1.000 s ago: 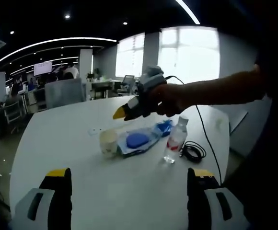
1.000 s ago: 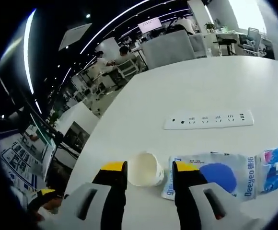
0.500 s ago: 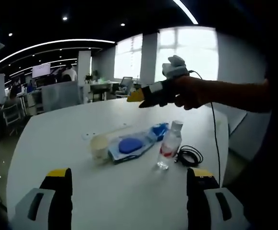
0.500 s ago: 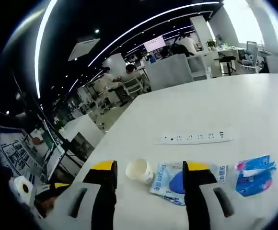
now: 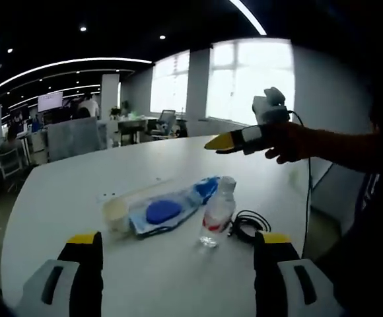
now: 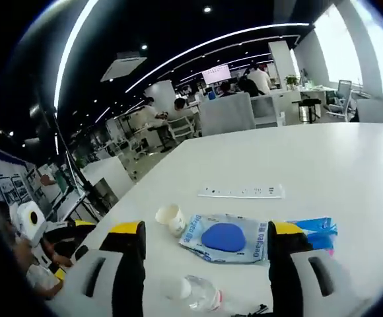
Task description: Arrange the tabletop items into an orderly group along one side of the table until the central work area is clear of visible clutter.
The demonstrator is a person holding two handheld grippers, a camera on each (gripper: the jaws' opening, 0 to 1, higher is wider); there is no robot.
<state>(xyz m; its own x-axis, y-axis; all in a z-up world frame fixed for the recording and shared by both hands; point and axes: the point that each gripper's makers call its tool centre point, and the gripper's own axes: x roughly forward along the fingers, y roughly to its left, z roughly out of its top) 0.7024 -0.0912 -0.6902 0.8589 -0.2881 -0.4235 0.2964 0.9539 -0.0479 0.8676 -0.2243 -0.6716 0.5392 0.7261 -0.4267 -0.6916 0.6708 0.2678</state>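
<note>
Two open, empty grippers over a small cluster of clutter on a white table (image 5: 59,191).

Nearest in the left gripper view, the left gripper (image 5: 178,264) has its jaws spread wide, holding nothing. Just beyond lie a clear water bottle (image 5: 216,212), a coiled black cable (image 5: 247,224), a plastic packet with a blue disc (image 5: 160,212), a small blue wrapper (image 5: 207,185), a tipped paper cup (image 5: 115,210) and a white power strip (image 6: 241,192). They lie loosely together near the table's middle, probably awaiting sorting. The right gripper (image 6: 205,244) is raised above them in a hand (image 5: 290,140), jaws parted. Wide bare tabletop on all sides leaves room to slide everything toward one edge.
</note>
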